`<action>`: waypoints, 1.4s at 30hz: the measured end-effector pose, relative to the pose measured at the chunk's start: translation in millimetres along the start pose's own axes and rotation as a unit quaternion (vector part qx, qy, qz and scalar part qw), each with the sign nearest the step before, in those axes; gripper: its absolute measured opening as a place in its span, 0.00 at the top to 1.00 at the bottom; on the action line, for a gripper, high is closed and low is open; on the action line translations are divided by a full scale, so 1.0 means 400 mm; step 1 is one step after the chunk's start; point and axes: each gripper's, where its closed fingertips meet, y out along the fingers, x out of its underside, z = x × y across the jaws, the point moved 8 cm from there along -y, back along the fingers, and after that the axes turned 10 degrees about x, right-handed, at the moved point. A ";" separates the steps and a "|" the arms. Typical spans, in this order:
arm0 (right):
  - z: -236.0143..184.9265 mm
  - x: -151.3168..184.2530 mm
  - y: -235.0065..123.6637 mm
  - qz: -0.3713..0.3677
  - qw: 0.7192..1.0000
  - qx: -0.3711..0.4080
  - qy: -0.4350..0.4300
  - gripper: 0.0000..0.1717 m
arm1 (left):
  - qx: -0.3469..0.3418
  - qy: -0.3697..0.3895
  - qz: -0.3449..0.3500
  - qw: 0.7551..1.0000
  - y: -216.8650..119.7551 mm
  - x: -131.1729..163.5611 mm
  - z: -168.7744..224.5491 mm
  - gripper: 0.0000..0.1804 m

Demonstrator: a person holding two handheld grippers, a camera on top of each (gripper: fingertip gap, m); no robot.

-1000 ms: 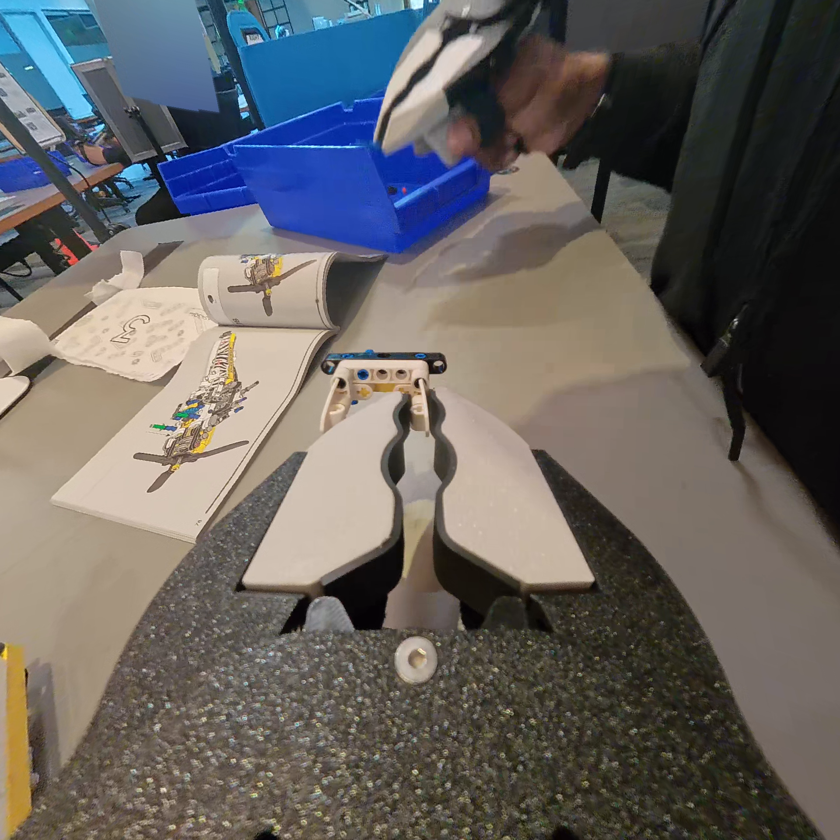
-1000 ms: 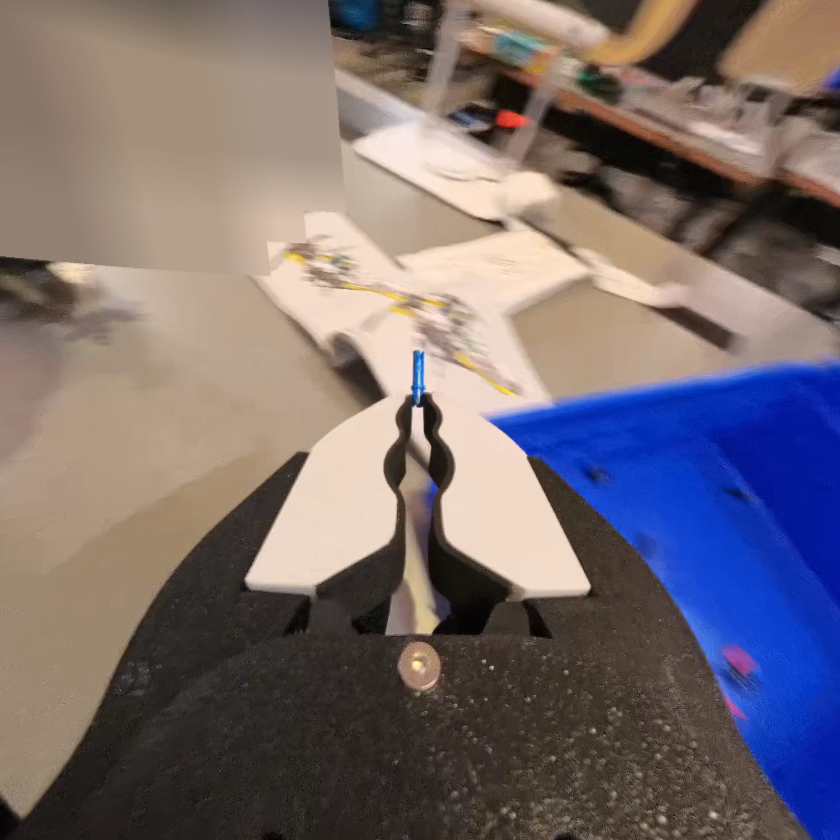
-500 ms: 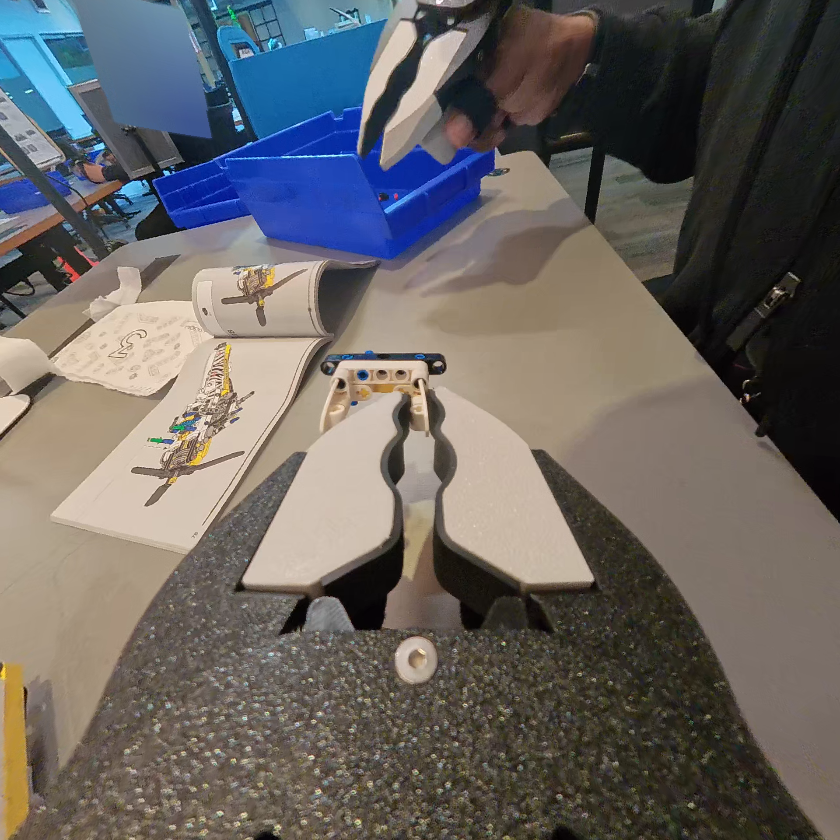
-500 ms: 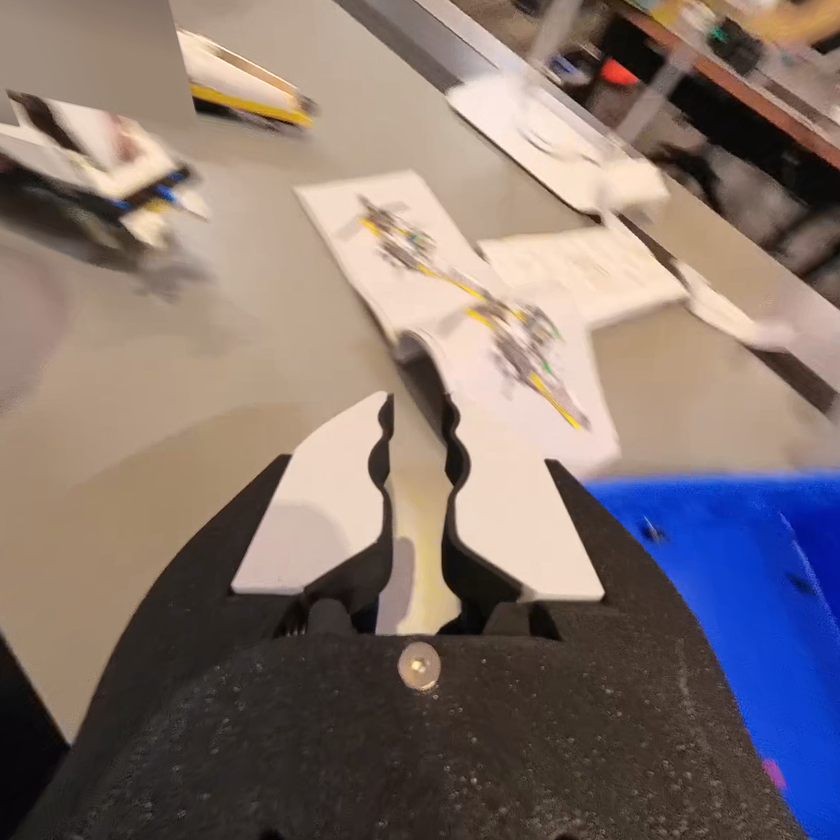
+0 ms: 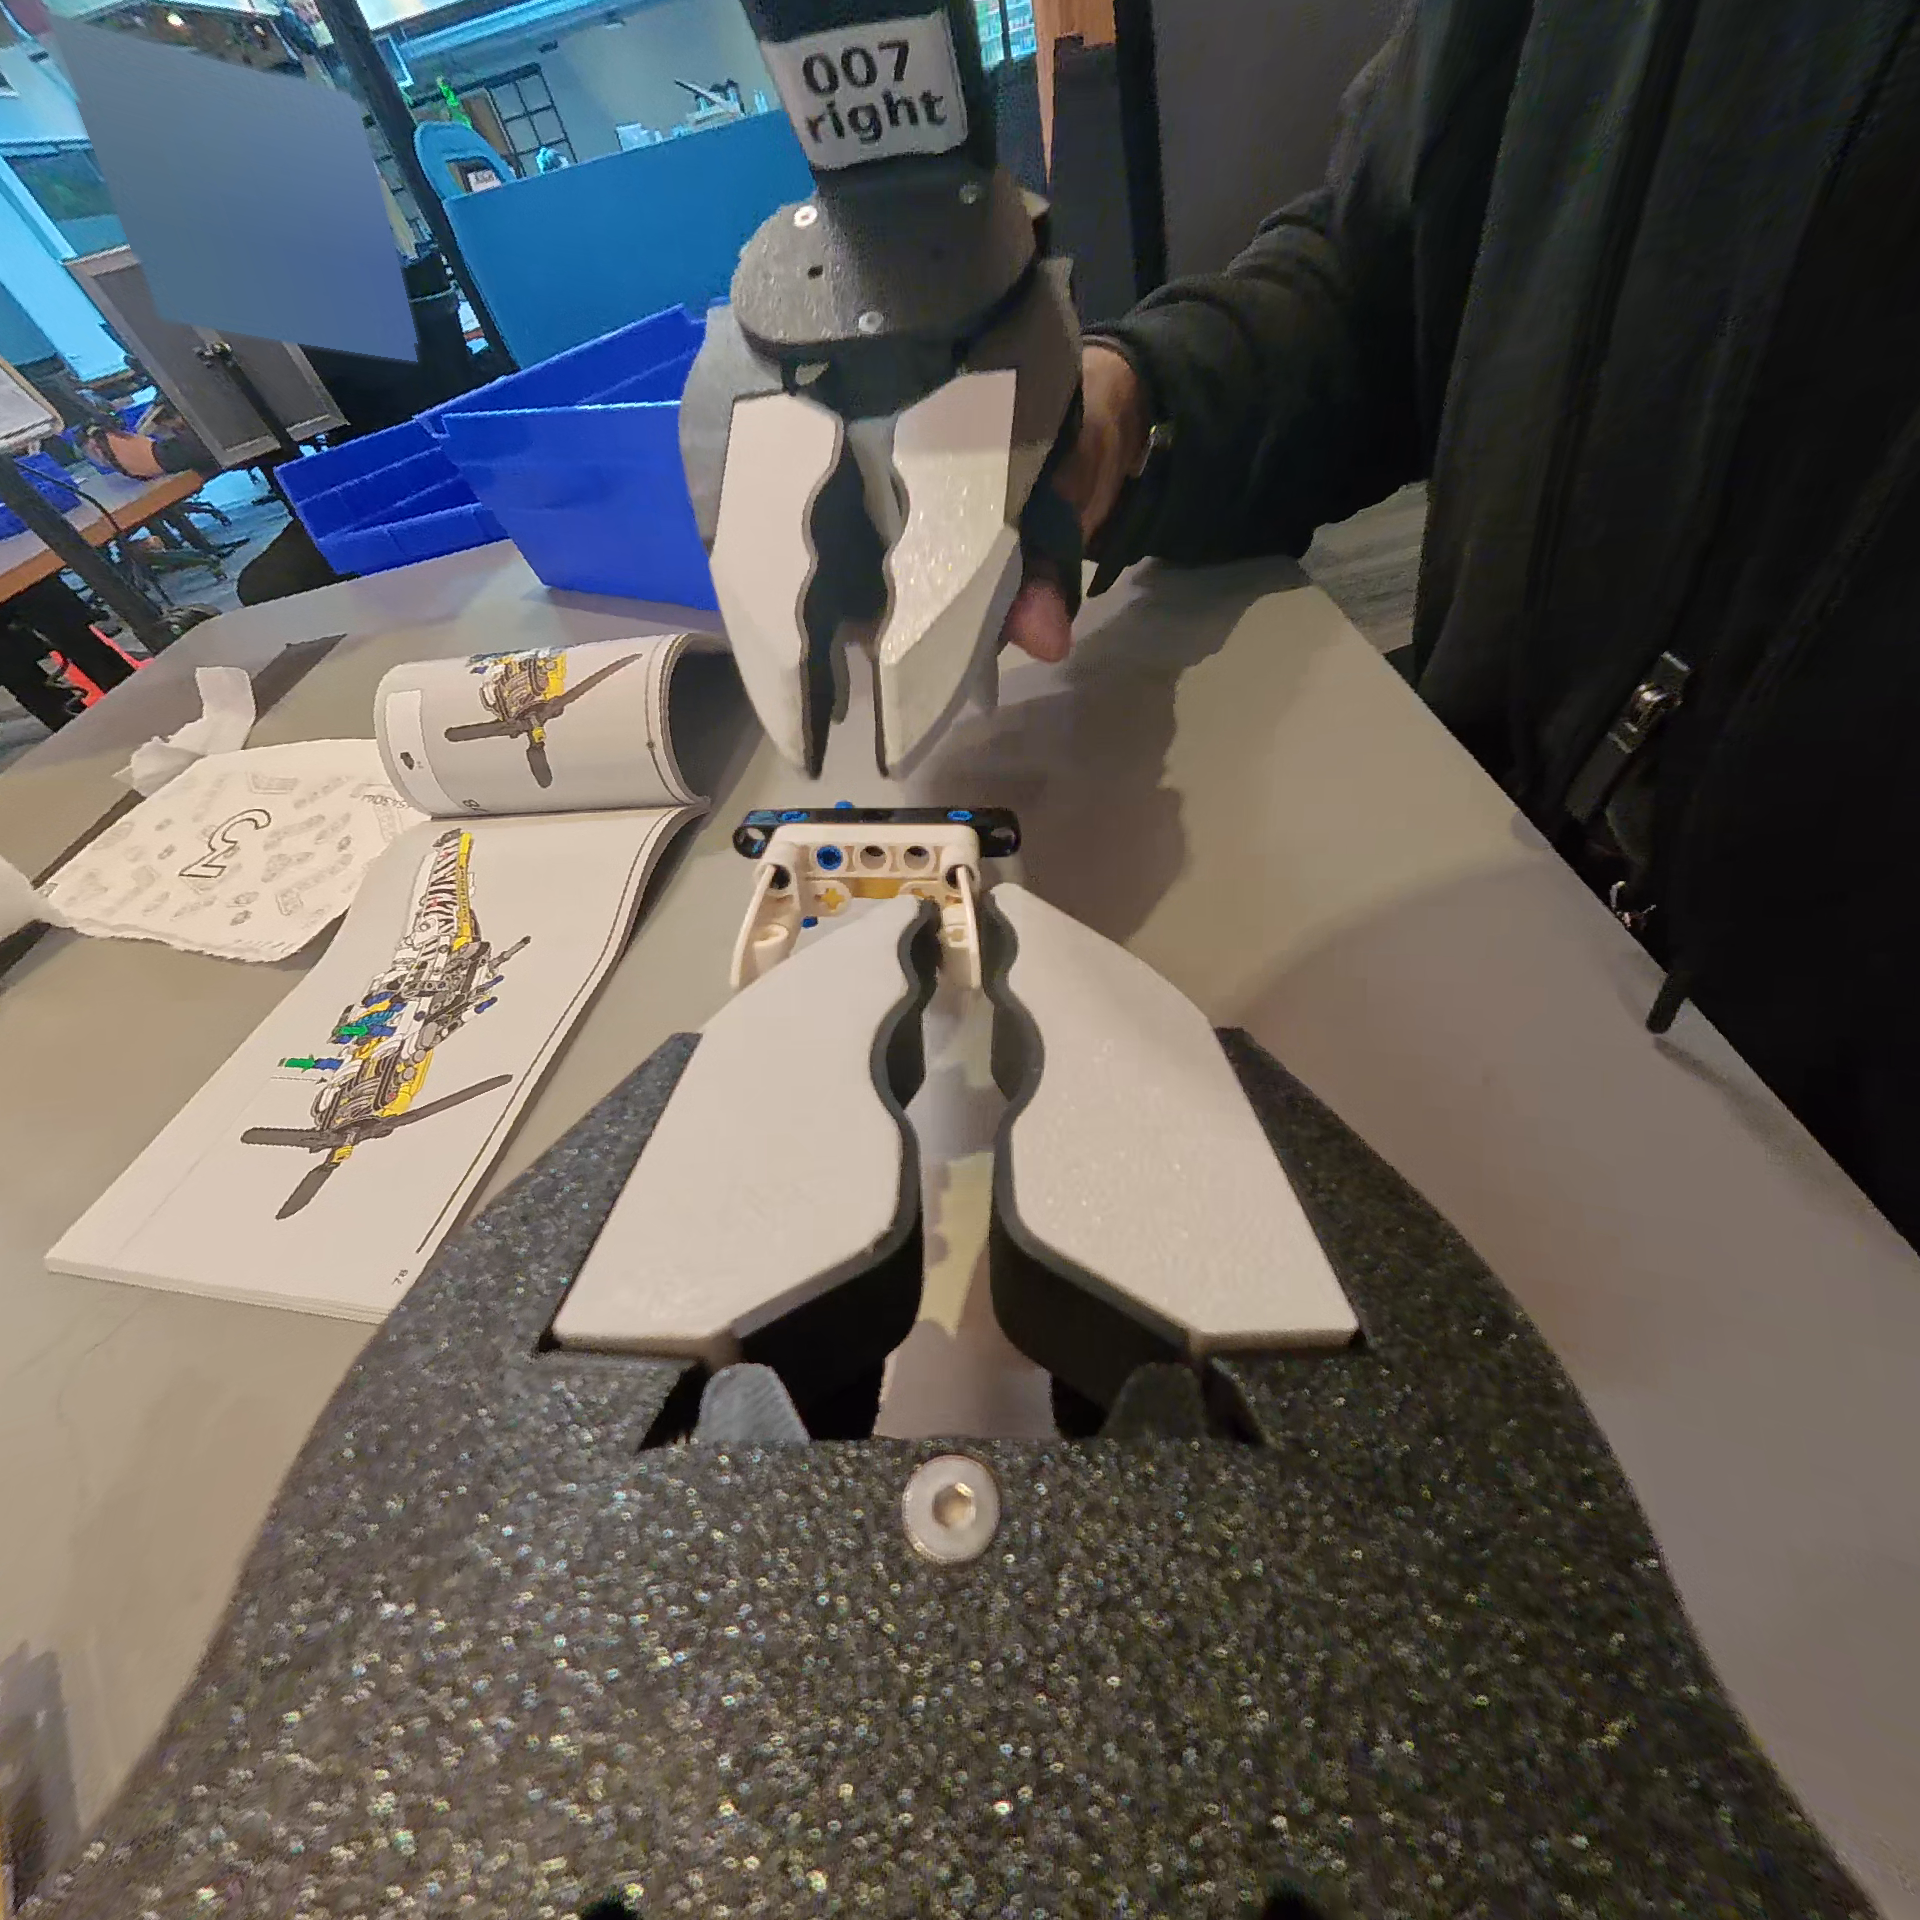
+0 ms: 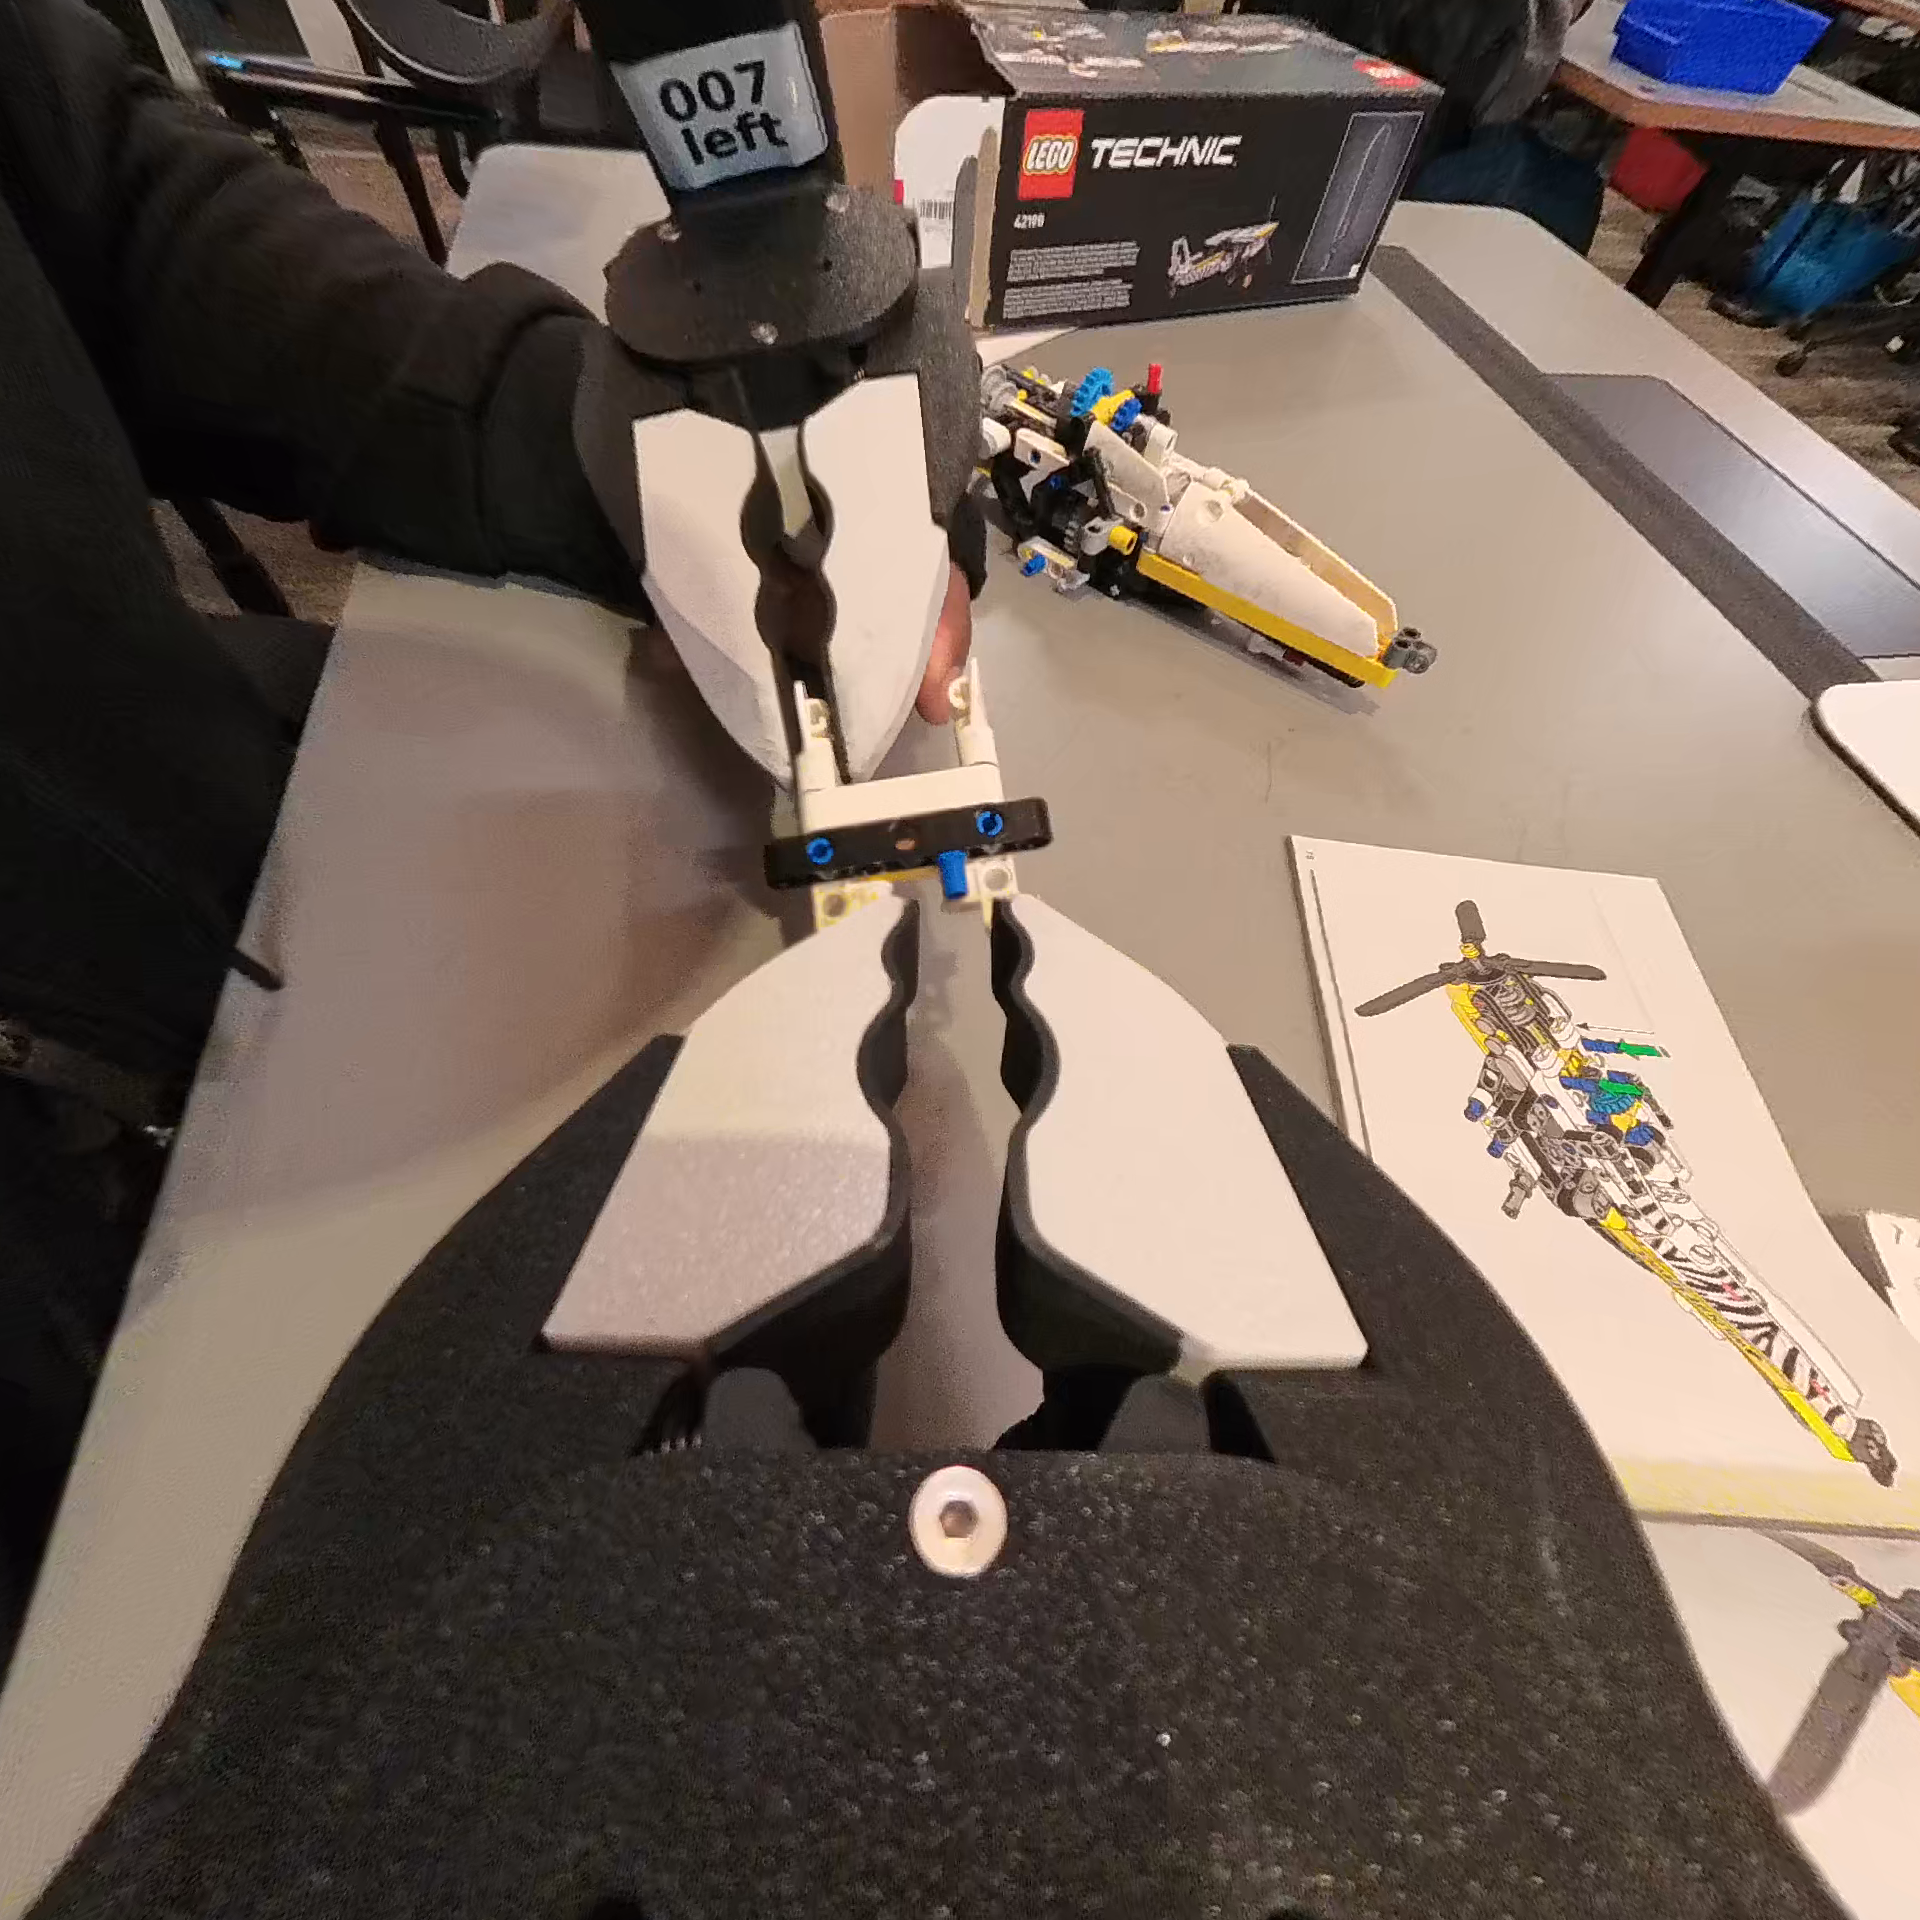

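My left gripper [image 5: 951,920] is shut on one white arm of a small brick assembly [image 5: 873,862] and holds it just over the grey table [image 5: 1299,831]. The assembly is a white frame with a yellow part. A black beam [image 6: 904,836] with blue pins runs across its far end. The right wrist view shows the left gripper [image 6: 821,764] pinching that arm. My right gripper [image 6: 954,914] is open and empty, its fingertips just short of the beam, where a blue pin [image 6: 949,871] sticks out. In the left wrist view the right gripper [image 5: 847,769] hangs just above the beam.
An open instruction booklet [image 5: 416,987] lies left of the assembly. Blue bins [image 5: 582,488] stand at the back. A partly built white and yellow aircraft model [image 6: 1195,530] and a dark product box [image 6: 1195,197] sit behind the left gripper. A person's dark jacket [image 5: 1662,520] borders the table. There is about 4 cm between the tips of the two grippers.
A second ago my right gripper was shut on a small blue pin by the blue bin. It then opened with no pin in it and swung over to the assembly. The left gripper kept still.
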 end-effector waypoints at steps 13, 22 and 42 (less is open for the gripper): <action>-0.019 0.017 0.030 0.005 1.000 -0.009 -0.020 0.97 | 0.019 0.004 -0.007 1.000 0.009 0.000 0.006 0.95; -0.031 0.034 0.010 0.022 0.999 0.018 -0.037 0.98 | 0.019 -0.005 -0.014 1.000 0.011 0.002 0.004 0.95; 0.002 0.101 -0.049 -0.017 0.999 0.039 0.016 0.98 | 0.013 -0.030 0.021 0.999 -0.021 0.000 -0.004 0.95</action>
